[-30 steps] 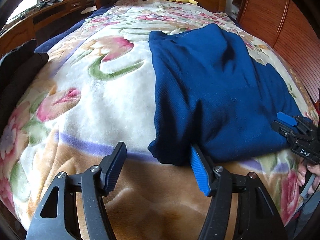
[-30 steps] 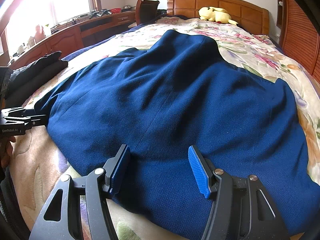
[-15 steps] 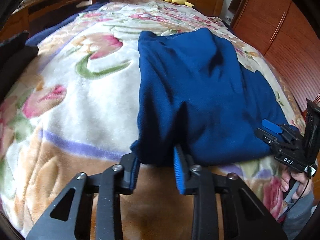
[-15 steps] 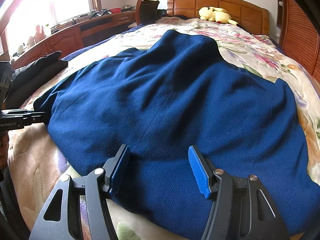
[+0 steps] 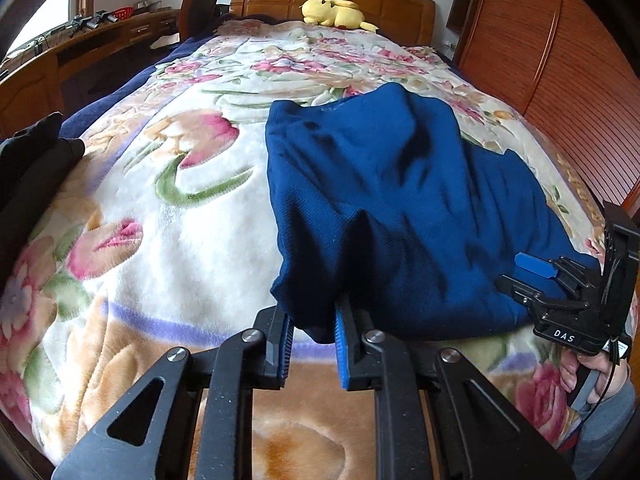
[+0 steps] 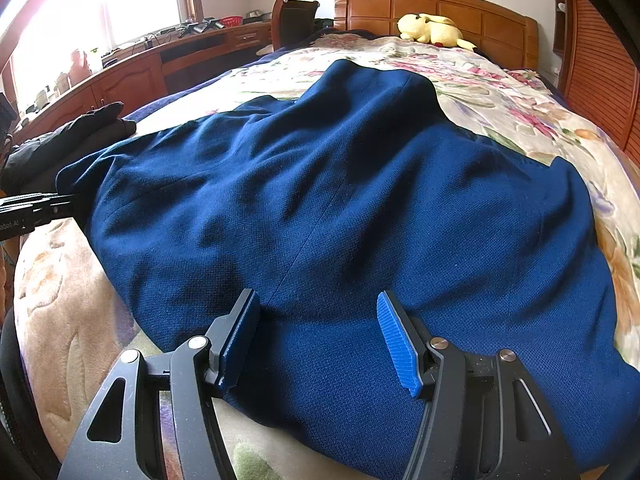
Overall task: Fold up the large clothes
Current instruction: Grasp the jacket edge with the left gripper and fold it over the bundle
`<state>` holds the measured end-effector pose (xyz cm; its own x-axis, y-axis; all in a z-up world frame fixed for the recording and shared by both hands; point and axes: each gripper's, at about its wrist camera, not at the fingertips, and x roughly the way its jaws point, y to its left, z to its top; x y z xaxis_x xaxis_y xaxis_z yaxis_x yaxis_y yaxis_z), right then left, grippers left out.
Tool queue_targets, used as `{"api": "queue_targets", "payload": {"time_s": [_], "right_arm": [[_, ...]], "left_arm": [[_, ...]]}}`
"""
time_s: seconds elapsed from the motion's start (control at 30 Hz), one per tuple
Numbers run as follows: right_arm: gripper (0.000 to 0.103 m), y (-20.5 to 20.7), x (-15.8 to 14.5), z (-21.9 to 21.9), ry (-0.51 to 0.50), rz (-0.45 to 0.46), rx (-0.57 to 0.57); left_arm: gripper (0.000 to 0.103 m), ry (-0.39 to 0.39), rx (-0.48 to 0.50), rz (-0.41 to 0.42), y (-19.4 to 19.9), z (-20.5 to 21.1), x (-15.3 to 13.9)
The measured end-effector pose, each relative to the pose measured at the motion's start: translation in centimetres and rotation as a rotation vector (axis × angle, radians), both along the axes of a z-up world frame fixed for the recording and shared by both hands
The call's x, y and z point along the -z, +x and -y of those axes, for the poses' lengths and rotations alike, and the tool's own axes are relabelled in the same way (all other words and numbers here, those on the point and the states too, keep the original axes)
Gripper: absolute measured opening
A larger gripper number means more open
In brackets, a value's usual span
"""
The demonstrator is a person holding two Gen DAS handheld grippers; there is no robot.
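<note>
left tool: closed on the near-left corner of the blue garment. A second ago it sat wide open in front of that hem; now the pads pinch a bunch of cloth and the corner stands slightly off the blanket.
right tool: jaws spread wide, holding nothing. It hovers over the near hem, right of the centre seam, same as a second ago. In the left view it sits at the garment's near-right corner.
garment: lies on the bed, spread lengthwise toward the headboard, rumpled, a raised hump at the far end. Near hem faces you.
change: one corner is secured, the other isn't. My read: you are mid-grasp on the two-corner pickup.
meaning: fold has not started. Lifting with the left alone would likely drag the cloth askew.
next: likely close your right tool on the near-right corner, then carry both corners toward the far end together.
risk: thick fabric; the left pinch looks like a bunched wad, so it may slip under load. Can't tell how many layers it holds.
surroundings: yellow plush toy by the headboard, dark clothing at the bed's left edge. Both well clear of the fold path.
</note>
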<state>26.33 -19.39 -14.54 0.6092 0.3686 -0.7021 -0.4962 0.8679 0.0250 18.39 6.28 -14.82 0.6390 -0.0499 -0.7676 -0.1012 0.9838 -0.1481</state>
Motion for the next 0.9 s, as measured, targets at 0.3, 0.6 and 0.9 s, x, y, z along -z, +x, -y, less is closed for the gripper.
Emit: {"api": "queue_targets", "payload": {"time_s": [0.3,0.6,0.9], "right_arm": [[0.063,-0.5,-0.7,1.1,0.031,-0.007,-0.004],[0.063,-2.5,-3.4,8.0,-0.036,0.079,0.183],[0.074,-1.6,-2.4,14.8,-0.038,0.008,0.408]], "left_arm": [[0.019,0.011,0.000,-0.010,-0.2,0.1,0.7],[0.019,0.021,0.022,0.010,-0.6,0.0,1.2],[0.019,0.030,0.033,0.038,-1.0,0.1,1.5]]}}
